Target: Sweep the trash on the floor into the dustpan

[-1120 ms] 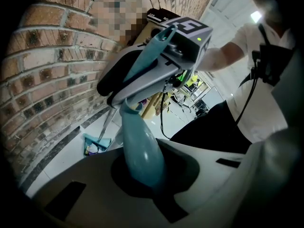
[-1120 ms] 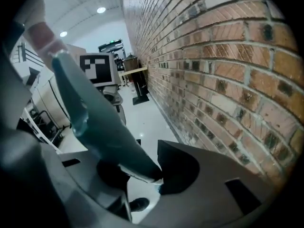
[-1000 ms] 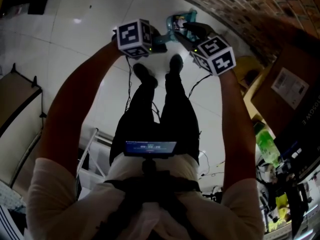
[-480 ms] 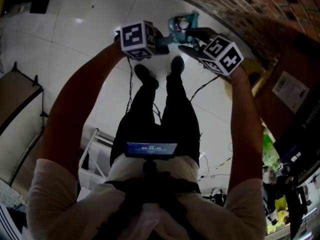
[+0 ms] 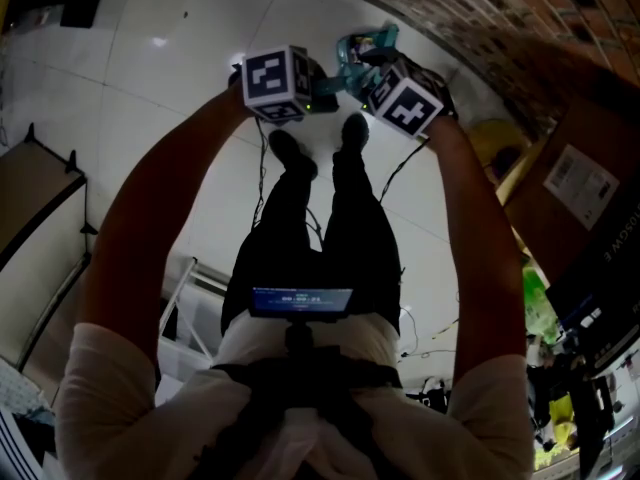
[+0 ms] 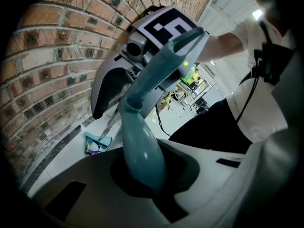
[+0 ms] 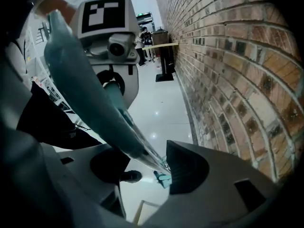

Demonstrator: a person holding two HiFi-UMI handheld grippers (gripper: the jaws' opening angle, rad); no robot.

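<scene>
Grip first: my left hand-held gripper (image 6: 142,175) clamps the teal handle (image 6: 140,127), the right hand-held gripper (image 7: 147,164), jaws just opened, loosely straddles the shaft (image 7: 95,103), so I'd close squarely before sweeping toward the dustpan (image 6: 97,144) at 8 o'clock by the brick wall (image 6: 47,46).

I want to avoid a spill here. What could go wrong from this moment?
1. The right gripper has just been opening its jaws with the dustpan handle between them, unclamped; the handle may slip or fall over.
2. The dustpan seems to hold trash and sits close to the brick wall; a falling handle could tip it and spill.
3. The left gripper is shut on a second teal handle right beside the first; they might knock together.
</scene>
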